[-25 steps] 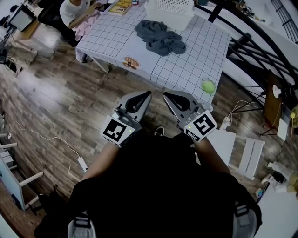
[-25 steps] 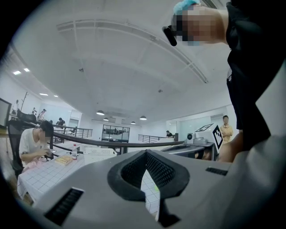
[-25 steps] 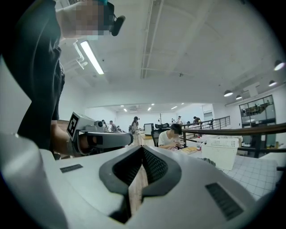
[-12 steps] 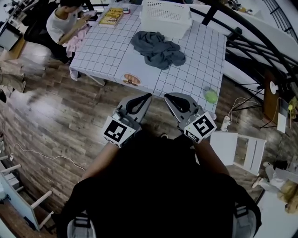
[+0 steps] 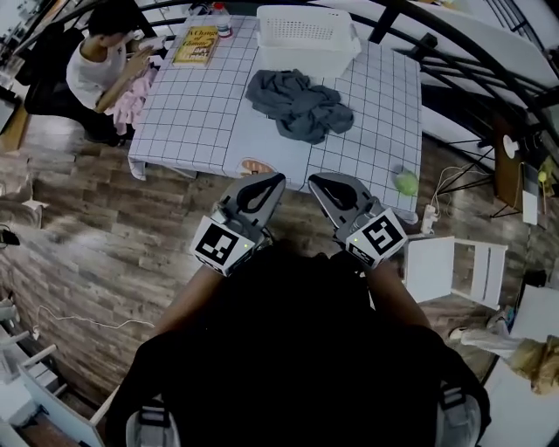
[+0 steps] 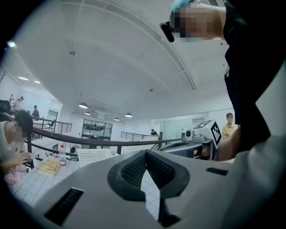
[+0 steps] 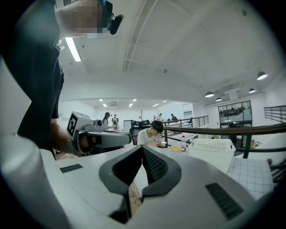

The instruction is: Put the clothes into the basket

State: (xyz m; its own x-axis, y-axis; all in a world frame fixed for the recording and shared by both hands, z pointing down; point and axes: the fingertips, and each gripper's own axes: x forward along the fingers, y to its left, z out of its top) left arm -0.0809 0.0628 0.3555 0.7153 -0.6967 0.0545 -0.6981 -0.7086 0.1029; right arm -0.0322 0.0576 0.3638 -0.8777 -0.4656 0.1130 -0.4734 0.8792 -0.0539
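Note:
A heap of grey clothes (image 5: 300,105) lies on the checked table (image 5: 376,105), just in front of the white basket (image 5: 306,35) at the far edge. My left gripper (image 5: 276,179) and right gripper (image 5: 314,180) are held side by side close to my chest, short of the table's near edge and well away from the clothes. Both are shut with nothing between the jaws. In the left gripper view the pads (image 6: 134,167) meet, with the basket (image 6: 94,154) beyond. The right gripper view shows closed pads (image 7: 154,166) and the basket (image 7: 210,145).
A person (image 5: 96,65) sits at the table's far left with pink cloth (image 5: 131,98). A book (image 5: 196,44) and a bottle (image 5: 220,13) lie near the basket. A green ball (image 5: 406,182) sits at the near right corner, a white chair (image 5: 454,266) stands to the right, a black railing (image 5: 454,52) behind.
The table, clothes and basket have shifted towards the middle of the head view and sit squarer to me. Both grippers keep their place and stay shut.

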